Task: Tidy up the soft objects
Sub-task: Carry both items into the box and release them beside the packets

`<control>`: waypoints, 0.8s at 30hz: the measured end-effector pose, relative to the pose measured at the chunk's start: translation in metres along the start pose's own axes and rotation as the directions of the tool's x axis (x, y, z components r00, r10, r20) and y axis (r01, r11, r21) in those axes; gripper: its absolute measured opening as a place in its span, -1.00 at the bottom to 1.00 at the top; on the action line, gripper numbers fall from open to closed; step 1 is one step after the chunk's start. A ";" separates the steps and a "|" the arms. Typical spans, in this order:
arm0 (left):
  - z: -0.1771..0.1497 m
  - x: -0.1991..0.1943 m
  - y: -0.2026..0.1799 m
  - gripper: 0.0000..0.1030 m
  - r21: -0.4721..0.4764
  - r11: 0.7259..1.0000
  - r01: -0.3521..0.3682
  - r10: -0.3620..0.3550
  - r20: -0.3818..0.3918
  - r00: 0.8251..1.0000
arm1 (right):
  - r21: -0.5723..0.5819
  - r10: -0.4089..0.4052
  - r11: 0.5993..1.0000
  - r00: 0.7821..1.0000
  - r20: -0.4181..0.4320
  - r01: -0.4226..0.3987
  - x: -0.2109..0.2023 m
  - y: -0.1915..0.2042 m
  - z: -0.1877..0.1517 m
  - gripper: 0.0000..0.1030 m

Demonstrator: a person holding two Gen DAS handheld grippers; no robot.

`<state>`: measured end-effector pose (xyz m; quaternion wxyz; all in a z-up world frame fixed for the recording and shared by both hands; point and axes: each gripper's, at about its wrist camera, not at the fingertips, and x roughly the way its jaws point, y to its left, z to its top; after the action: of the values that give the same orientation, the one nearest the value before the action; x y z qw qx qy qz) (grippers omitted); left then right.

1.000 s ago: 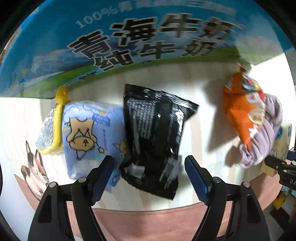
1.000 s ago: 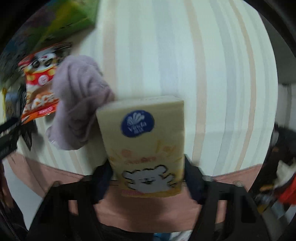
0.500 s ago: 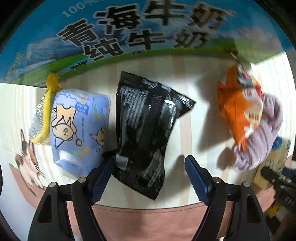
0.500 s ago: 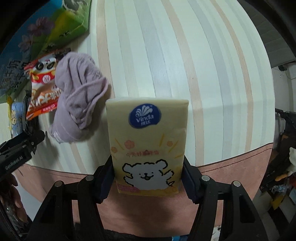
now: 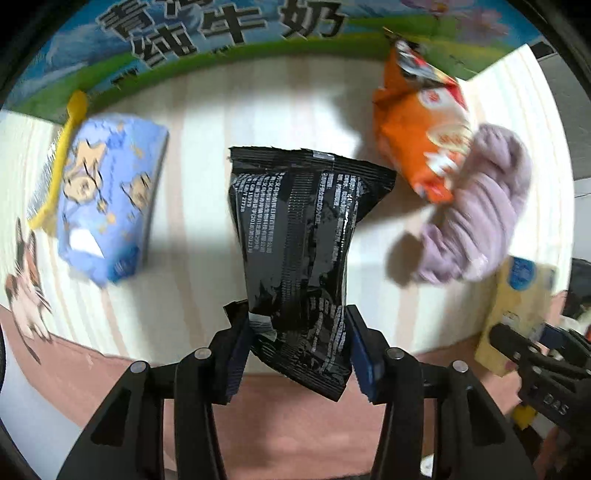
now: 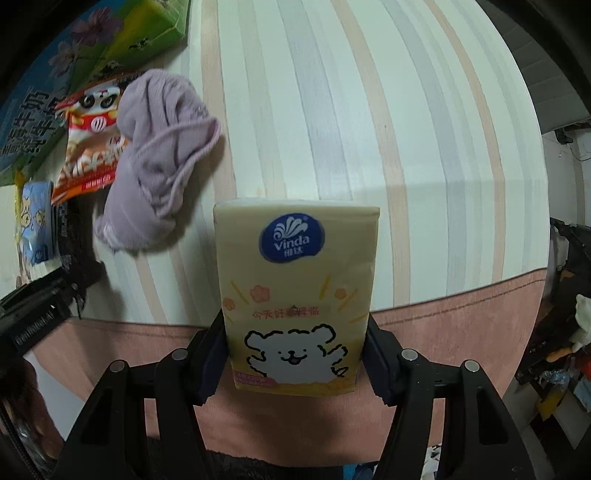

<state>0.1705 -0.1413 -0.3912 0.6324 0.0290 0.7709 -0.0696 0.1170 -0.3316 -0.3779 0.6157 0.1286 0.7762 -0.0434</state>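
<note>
- Left wrist view: worktop (image 5: 295,110) carries a striped cloth with a pink border at the near edge.
- Milk carton box (image 5: 229,33), blue and green with large black characters, lies along the far side of the worktop.
- Purple cloth (image 5: 480,221), bunched, sits at the right; its upper end touches the orange snack bag (image 5: 417,125).
- Blue tissue pack (image 5: 107,195) lies at the left, blurred, beside a yellow-edged item whose kind cannot be told.
- Black bag (image 5: 299,236) stands between the pads of the left gripper (image 5: 299,347); its fingers are closing and the blue pads press on the bag's lower end from both sides.
- Right wrist view: yellow tissue pack (image 6: 295,288) is pinched at its lower sides by the fingers of the right gripper (image 6: 295,354), with the purple cloth near it to the left.
</note>
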 end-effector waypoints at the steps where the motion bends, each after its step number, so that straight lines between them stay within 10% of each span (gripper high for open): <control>1: -0.003 -0.006 0.000 -0.08 -0.004 1.000 0.016 -0.016 -0.004 1.000 | -0.001 0.006 1.000 1.000 -0.001 -0.006 0.001 0.000 -0.003 0.29; 10: 0.019 -0.063 0.048 0.26 -0.108 0.984 0.145 -0.137 0.081 0.987 | 0.019 0.045 0.999 0.998 0.052 -0.046 -0.025 -0.007 0.006 0.52; 24: 0.031 0.004 0.014 0.24 0.141 0.989 -0.040 0.048 -0.054 0.997 | 0.026 0.048 0.998 0.998 0.040 -0.049 -0.015 -0.002 -0.001 0.52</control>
<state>0.2017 -0.1318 -0.4022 0.6078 0.0924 0.7812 -0.1086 0.1187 -0.3356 -0.3638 0.6298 0.1552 0.7600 -0.0414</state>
